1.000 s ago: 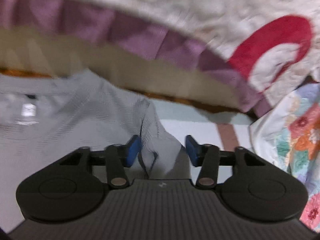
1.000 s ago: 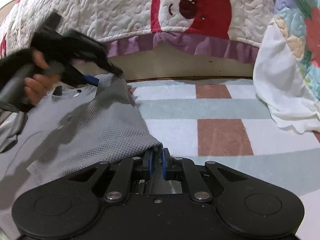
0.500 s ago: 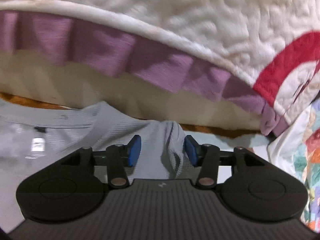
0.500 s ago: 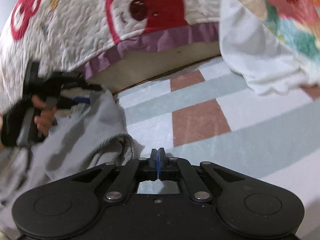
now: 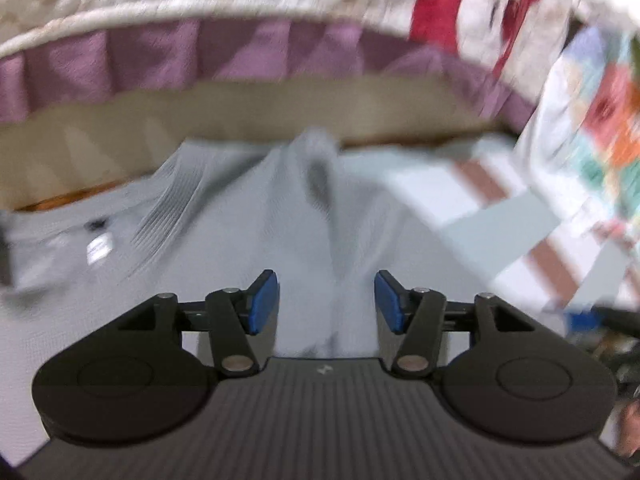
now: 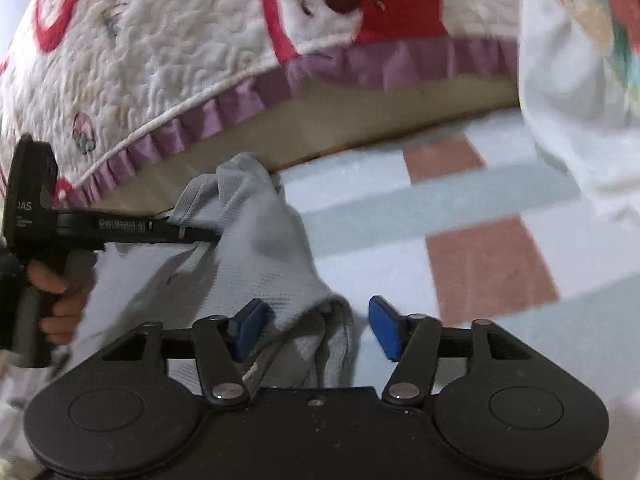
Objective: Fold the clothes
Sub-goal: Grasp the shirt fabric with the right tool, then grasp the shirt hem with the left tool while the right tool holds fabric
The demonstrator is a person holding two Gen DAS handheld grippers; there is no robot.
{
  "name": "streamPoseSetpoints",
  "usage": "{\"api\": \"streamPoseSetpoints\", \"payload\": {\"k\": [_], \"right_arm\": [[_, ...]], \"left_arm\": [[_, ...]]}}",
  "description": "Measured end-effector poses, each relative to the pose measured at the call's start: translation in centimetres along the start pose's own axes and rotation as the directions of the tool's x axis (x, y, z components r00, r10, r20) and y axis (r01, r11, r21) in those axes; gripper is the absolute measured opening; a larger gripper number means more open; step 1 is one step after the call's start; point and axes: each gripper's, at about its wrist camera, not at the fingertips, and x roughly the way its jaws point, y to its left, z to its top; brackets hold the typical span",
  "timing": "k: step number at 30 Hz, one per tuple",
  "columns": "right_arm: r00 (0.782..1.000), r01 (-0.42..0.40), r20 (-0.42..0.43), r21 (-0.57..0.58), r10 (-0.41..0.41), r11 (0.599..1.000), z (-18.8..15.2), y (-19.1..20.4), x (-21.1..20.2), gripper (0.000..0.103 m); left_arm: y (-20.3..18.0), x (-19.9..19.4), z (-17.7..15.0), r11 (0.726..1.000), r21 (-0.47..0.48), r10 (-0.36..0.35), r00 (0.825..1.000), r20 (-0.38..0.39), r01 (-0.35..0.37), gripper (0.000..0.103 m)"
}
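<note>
A grey waffle-knit shirt lies on the checked sheet, its neck label at the left of the left wrist view. My left gripper hovers over the shirt's shoulder, jaws opening, with cloth below the blue pads and no pad pressing on it. In the right wrist view a bunched fold of the shirt runs from that left gripper, held by a hand, down to my right gripper. The right jaws are opening; the fold's end lies loose between them, nearer the left pad.
A white quilt with red bear prints and a purple frill overhangs the beige mattress side behind the shirt. A floral quilt with white lining hangs at the right. The checked sheet spreads to the right of the shirt.
The right gripper, shut before, now has its jaws apart with the shirt fold lying between them. The left gripper has drawn back from the raised sleeve and rolled; its pads stand wider.
</note>
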Motion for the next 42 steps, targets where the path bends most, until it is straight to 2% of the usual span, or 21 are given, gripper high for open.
{"api": "streamPoseSetpoints", "payload": {"k": [2, 3, 6, 9, 12, 14, 17, 19, 22, 23, 25, 26, 27, 28, 29, 31, 34, 36, 38, 40, 42], "right_arm": [[1.000, 0.007, -0.005, -0.007, -0.007, 1.000, -0.3, 0.0, -0.5, 0.060], [1.000, 0.009, -0.006, -0.019, -0.009, 1.000, -0.4, 0.0, -0.7, 0.060], [1.000, 0.021, -0.019, -0.104, -0.023, 0.994, -0.9, 0.6, -1.3, 0.061], [0.998, 0.024, -0.049, -0.190, -0.034, 0.981, -1.9, 1.4, -2.2, 0.066], [0.996, -0.003, -0.089, -0.223, -0.017, 0.975, -2.9, 2.0, -3.8, 0.070], [0.994, -0.051, -0.107, -0.158, 0.034, 0.986, -3.4, 1.5, -4.9, 0.071], [0.976, -0.182, -0.110, 0.061, 0.188, 0.981, -3.2, -0.8, -5.6, 0.072], [0.973, -0.196, -0.089, 0.166, 0.213, 0.966, -2.4, -2.3, -5.0, 0.072], [0.979, -0.185, -0.024, 0.292, 0.201, 0.938, -1.3, -4.1, -3.7, 0.073], [0.975, -0.209, -0.009, 0.321, 0.223, 0.924, -1.0, -4.4, -3.0, 0.073], [0.965, -0.237, -0.033, 0.328, 0.262, 0.915, -0.2, -4.0, -1.7, 0.073], [0.959, -0.248, -0.052, 0.325, 0.279, 0.913, 0.3, -3.6, -1.1, 0.069], [0.955, -0.249, -0.076, 0.321, 0.287, 0.914, 0.7, -3.2, -0.4, 0.047], [0.958, -0.224, -0.107, 0.309, 0.268, 0.924, 1.0, -2.6, 0.0, 0.031], [0.961, -0.200, -0.128, 0.284, 0.243, 0.938, 1.2, -1.9, 0.2, 0.023], [0.971, -0.165, -0.134, 0.224, 0.198, 0.961, 1.8, -0.4, -0.3, 0.020], [0.983, -0.141, -0.099, 0.148, 0.157, 0.979, 2.2, 1.8, -1.9, 0.020], [0.988, -0.120, -0.083, 0.109, 0.129, 0.987, 2.4, 3.0, -2.6, 0.027], [0.991, -0.066, -0.110, 0.108, 0.078, 0.992, 2.0, 3.0, -1.7, 0.028], [0.992, -0.019, -0.120, 0.121, 0.033, 0.992, 1.5, 2.5, -0.9, 0.044], [0.995, -0.020, -0.089, 0.150, 0.034, 0.988, 1.1, 2.0, -0.6, 0.048]], "left_arm": [[-0.3, -1.3, -2.0, 0.994, 0.073, 0.079, 0.997, 0.007, -0.079, 0.053], [-0.2, -2.0, -2.8, 0.992, 0.080, 0.095, 0.995, 0.007, -0.095, 0.053], [0.7, -3.9, -4.8, 0.993, 0.053, 0.105, 0.994, -0.007, -0.105, 0.053], [2.2, -6.7, -6.8, 0.989, 0.030, 0.148, 0.989, -0.028, -0.147, 0.051], [4.1, -10.6, -9.2, 0.988, 0.030, 0.153, 0.988, -0.004, -0.152, 0.053], [5.5, -13.3, -10.5, 0.988, 0.014, 0.152, 0.988, 0.015, -0.152, 0.054], [8.4, -17.1, -12.3, 0.986, -0.070, 0.154, 0.987, 0.041, -0.151, 0.055], [10.8, -18.8, -13.5, 0.976, -0.142, 0.171, 0.984, 0.049, -0.163, 0.055], [12.9, -19.9, -14.8, 0.956, -0.223, 0.208, 0.976, 0.065, -0.189, 0.055], [13.3, -19.9, -15.0, 0.950, -0.253, 0.206, 0.976, 0.071, -0.182, 0.055], [14.1, -20.1, -15.4, 0.933, -0.320, 0.197, 0.977, 0.078, -0.163, 0.055], [14.4, -20.3, -15.6, 0.928, -0.335, 0.197, 0.978, 0.069, -0.164, 0.055], [14.6, -20.5, -15.7, 0.924, -0.341, 0.201, 0.978, 0.056, -0.171, 0.055], [14.7, -20.8, -15.9, 0.921, -0.347, 0.205, 0.978, 0.043, -0.178, 0.055], [14.8, -21.1, -15.9, 0.925, -0.331, 0.211, 0.977, 0.035, -0.188, 0.055], [14.9, -21.9, -16.0, 0.941, -0.277, 0.211, 0.977, 0.023, -0.196, 0.055], [15.5, -22.5, -17.4, 0.957, -0.250, 0.152, 0.988, -0.004, -0.149, 0.055], [15.8, -22.1, -18.7, 0.956, -0.261, 0.129, 0.991, -0.025, -0.131, 0.055], [15.9, -21.8, -19.4, 0.955, -0.263, 0.131, 0.991, -0.033, -0.135, 0.055], [16.2, -21.9, -19.3, 0.953, -0.267, 0.139, 0.990, -0.030, -0.142, 0.055], [16.6, -22.2, -18.9, 0.948, -0.298, 0.120, 0.993, 0.003, -0.114, 0.055]]}}
